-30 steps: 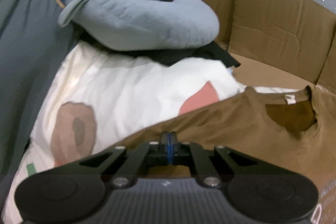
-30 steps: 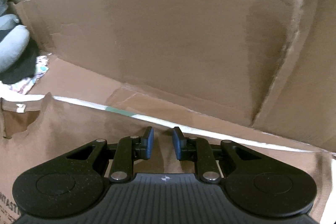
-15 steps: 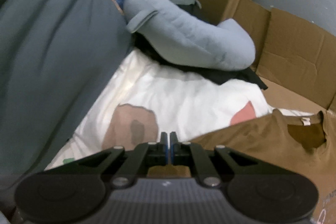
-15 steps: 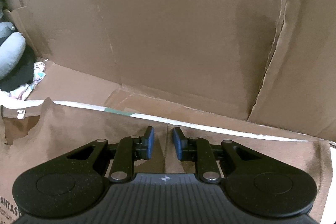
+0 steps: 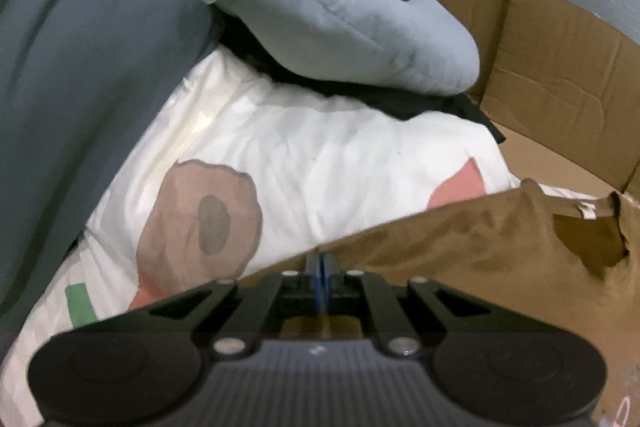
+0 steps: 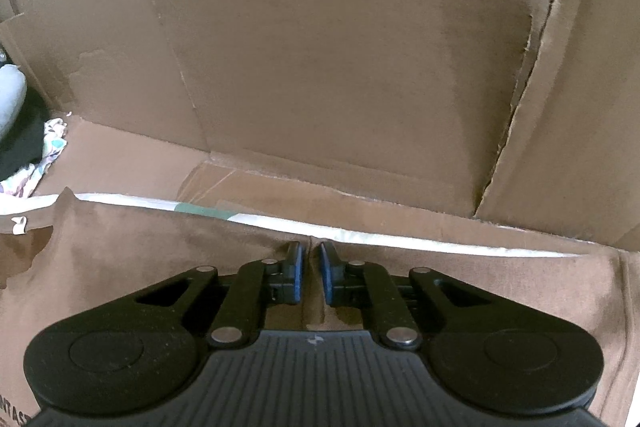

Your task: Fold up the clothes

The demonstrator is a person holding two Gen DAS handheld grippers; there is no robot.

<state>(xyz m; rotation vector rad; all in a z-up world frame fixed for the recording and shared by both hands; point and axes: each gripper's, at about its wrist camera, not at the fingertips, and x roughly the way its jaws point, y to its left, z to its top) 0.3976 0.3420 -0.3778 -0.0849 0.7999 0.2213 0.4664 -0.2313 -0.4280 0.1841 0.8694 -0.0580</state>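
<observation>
We are at the start of a fold, we judge: both tools take the upper edge of the brown T-shirt [image 5: 460, 247], one on each side of its collar [image 5: 588, 231]. The T-shirt lies spread flat on a white printed cloth [image 5: 320, 167], and its upper edge runs just in front of the cardboard wall [image 6: 320, 47].

The left gripper [image 5: 321, 267] is to the left of the collar, and its jaws are pressed together on the shoulder edge of the T-shirt; the cloth looks pulled tight from there toward the collar.

The right gripper [image 6: 311, 259] is to the right of the collar. Its jaws have just been closing, and a small raised fold of the brown cloth stands between them. A narrow gap is visible between the blue pads [image 6: 297, 277], so we cannot say that they press the cloth already.

The next move calls for a firm hold on the right side. Then both hands should lift together and carry the edge away from the collar line, evenly, so the T-shirt does not twist.
</observation>
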